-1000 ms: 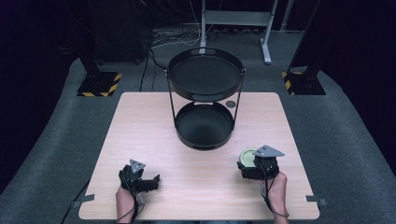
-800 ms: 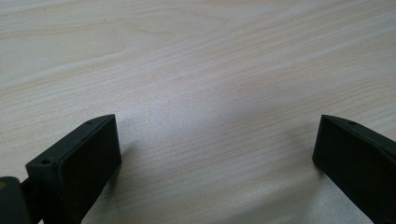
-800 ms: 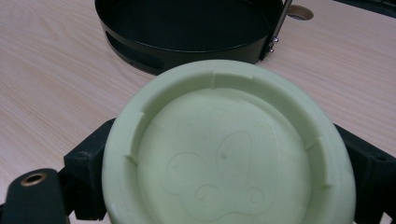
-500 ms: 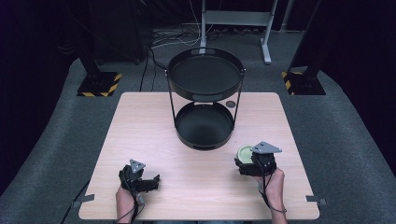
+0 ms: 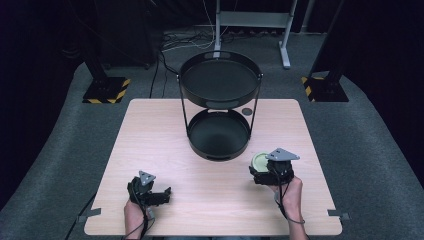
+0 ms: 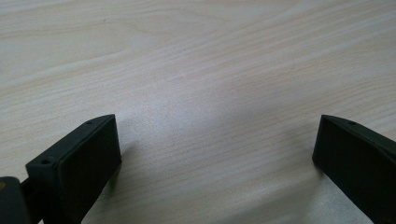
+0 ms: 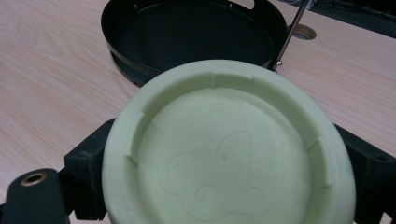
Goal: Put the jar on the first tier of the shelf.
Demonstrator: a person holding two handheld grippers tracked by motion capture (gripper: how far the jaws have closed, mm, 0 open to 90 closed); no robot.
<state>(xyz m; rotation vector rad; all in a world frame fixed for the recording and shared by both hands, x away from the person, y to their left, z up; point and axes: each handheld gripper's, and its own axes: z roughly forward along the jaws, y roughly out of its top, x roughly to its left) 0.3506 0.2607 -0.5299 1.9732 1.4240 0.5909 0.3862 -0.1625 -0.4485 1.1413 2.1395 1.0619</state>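
1. Right gripper [image 5: 264, 169] pinches a pale green dish [image 5: 260, 161], its 2 jaws pressed on opposite sides of the rim; in the right gripper view the dish [image 7: 229, 149] faces the camera, underside out, with a paw mark moulded in.
2. Left gripper [image 5: 162, 192] sits low at the near left of the table [image 5: 150, 130], jaws spread wide over bare wood, holding nothing.
3. Table carries a black 2-tier stand: top tray [image 5: 220, 80] high, bottom tray [image 5: 218, 134] on the table, thin rods [image 5: 255, 107] joining them.
4. Dish is above the table just right of and nearer than the bottom tray, apart from it.
5. Step in hand, as I judge it: carry the dish to a tray, likely the bottom one straight ahead.
6. To do it well: keep the pinch firm, lift over the tray wall [image 7: 140, 65], steer between the rods, avoid the rod [image 7: 289, 35] by the right edge.
7. Level the dish before release, set it near the tray middle.
8. Small grommet hole [image 5: 246, 111] behind the stand is irrelevant.
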